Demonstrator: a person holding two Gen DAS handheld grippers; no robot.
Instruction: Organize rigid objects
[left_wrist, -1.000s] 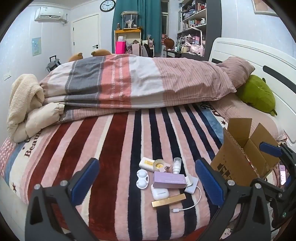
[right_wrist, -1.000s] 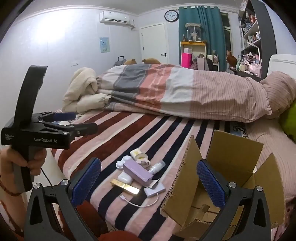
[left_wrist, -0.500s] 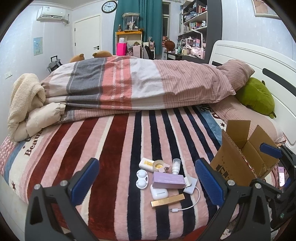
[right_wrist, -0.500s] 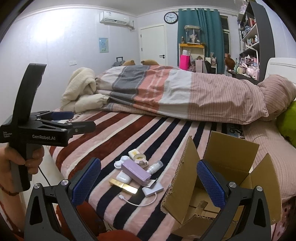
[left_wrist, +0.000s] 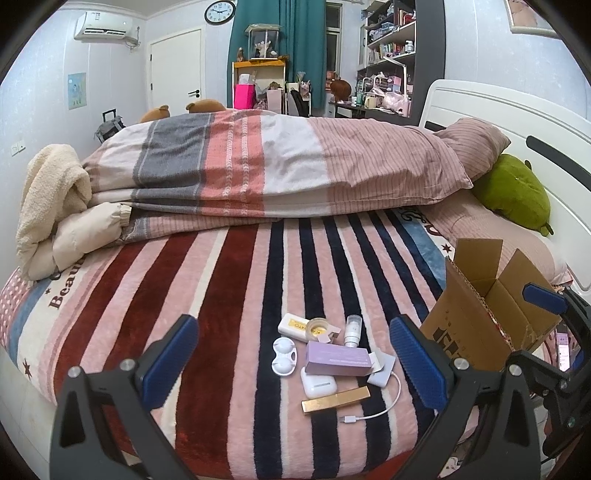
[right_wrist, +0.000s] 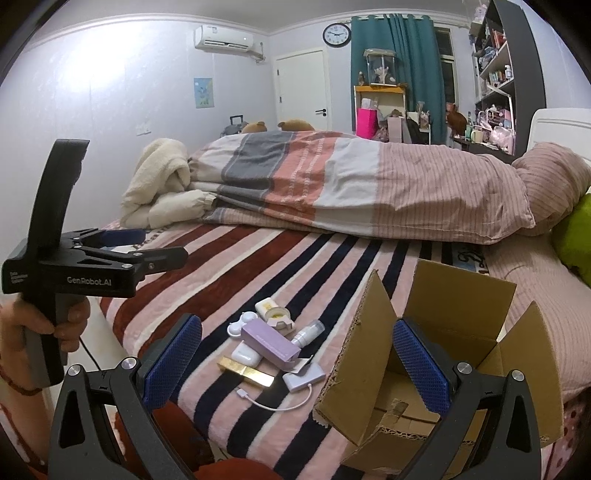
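A cluster of small items lies on the striped blanket near the bed's front edge: a purple box (left_wrist: 338, 358), a white earbud case (left_wrist: 318, 386), a gold bar (left_wrist: 335, 400), a white contact lens case (left_wrist: 283, 357), a small spray bottle (left_wrist: 352, 329), a tape roll (left_wrist: 318, 326) and a white hub with cable (left_wrist: 382, 373). An open cardboard box (left_wrist: 487, 314) stands to their right. My left gripper (left_wrist: 293, 363) is open and empty, in front of the cluster. My right gripper (right_wrist: 297, 363) is open and empty; the purple box (right_wrist: 269, 343) and the cardboard box (right_wrist: 443, 347) lie ahead of it.
A folded striped duvet (left_wrist: 280, 173) and a cream blanket (left_wrist: 51, 206) lie across the far side of the bed. A green plush (left_wrist: 513, 192) sits by the white headboard at right. The left gripper's body (right_wrist: 85, 266) shows at left in the right wrist view.
Both grippers have drifted slightly; the cluster and the box sit a little differently in view. Nothing was grasped or moved.
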